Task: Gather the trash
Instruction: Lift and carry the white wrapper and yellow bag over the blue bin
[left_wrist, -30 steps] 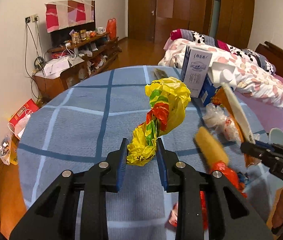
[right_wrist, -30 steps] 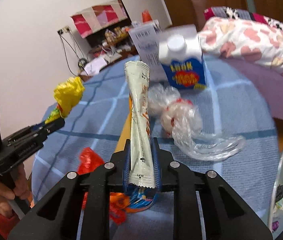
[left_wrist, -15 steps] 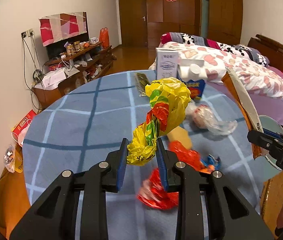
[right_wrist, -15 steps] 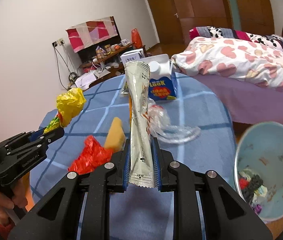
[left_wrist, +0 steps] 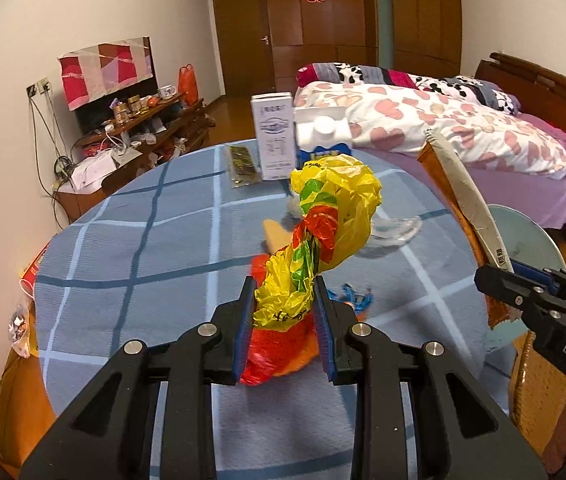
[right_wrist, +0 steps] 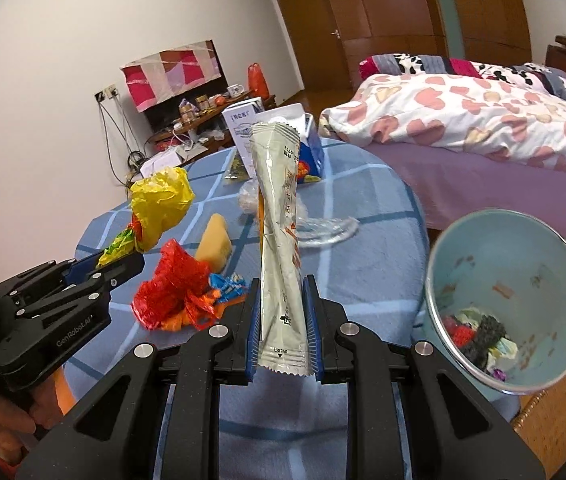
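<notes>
- Left wrist view: left gripper point(left_wrist: 285, 312) clamped on the lower end of a twisted yellow plastic bag point(left_wrist: 323, 236) with red and green print, held above the blue checked tablecloth point(left_wrist: 131, 248).
- Long axis of the bag running up and away from the fingers, leaning slightly right, crumpled bulk at the far end.
- At right, right gripper point(left_wrist: 501, 272) pinching a long silver sachet point(left_wrist: 463, 192), slanting up and to the left.
- Right wrist view: right gripper point(right_wrist: 281, 320) closed on the silver sachet point(right_wrist: 279, 224) near its bottom seal.
- Sachet upright, long axis near vertical, top edge toward the milk carton point(right_wrist: 307, 148).
- Pale blue trash bin point(right_wrist: 511, 304) just right of the table edge, mouth tilted toward the camera, scraps inside.
- Red wrapper point(right_wrist: 171, 288) and yellow sponge point(right_wrist: 215, 240) lying on the cloth.
</notes>
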`<state>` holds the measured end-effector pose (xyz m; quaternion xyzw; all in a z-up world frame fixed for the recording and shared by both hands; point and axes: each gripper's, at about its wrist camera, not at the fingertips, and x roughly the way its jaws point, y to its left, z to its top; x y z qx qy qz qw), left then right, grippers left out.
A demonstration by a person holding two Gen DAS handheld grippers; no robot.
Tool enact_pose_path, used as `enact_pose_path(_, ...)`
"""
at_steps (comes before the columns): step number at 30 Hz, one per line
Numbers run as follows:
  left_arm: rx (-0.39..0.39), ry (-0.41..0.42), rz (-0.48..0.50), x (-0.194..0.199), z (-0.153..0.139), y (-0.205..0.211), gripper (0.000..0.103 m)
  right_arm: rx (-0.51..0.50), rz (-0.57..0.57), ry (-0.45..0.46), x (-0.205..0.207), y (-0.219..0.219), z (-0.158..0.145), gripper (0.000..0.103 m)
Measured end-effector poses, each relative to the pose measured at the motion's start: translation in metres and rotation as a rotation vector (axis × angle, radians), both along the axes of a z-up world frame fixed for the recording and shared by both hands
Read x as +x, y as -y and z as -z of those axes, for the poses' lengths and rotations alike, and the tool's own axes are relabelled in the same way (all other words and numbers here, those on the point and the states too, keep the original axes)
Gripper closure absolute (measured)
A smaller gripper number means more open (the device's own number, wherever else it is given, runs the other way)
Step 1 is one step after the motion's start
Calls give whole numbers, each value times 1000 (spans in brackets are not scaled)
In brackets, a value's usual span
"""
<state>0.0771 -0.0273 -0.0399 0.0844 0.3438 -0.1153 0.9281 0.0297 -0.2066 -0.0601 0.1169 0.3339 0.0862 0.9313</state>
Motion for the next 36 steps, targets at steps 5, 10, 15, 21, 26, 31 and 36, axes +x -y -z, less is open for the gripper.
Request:
enact_pose_path(5, 3, 0, 32, -11, -1, 15, 75, 2, 25, 3, -13, 10, -2, 82)
enact_pose_path(10, 2, 11, 64, -22, -3, 28, 75, -9, 59, 16, -28, 22, -6, 82)
enact_pose_path(15, 9, 22, 98, -33, -7, 41, 75, -4, 93, 18, -40, 35, -5, 82)
enact_pose_path(21, 18, 23, 134, -40, -8, 59, 75, 2, 133, 12, -50, 50, -4, 82)
enact_pose_path(26, 23, 20, 159, -44, -6, 71, 75, 6, 171, 11, -57, 64, -4, 82)
enact_pose_path(31, 28, 22, 173, -47, -6, 82, 75, 16, 207, 8, -63, 78, -1, 82)
enact_pose_path(36, 36, 25, 193, -49, -5, 94, 75, 11, 237, 4, -67, 87, 2, 82)
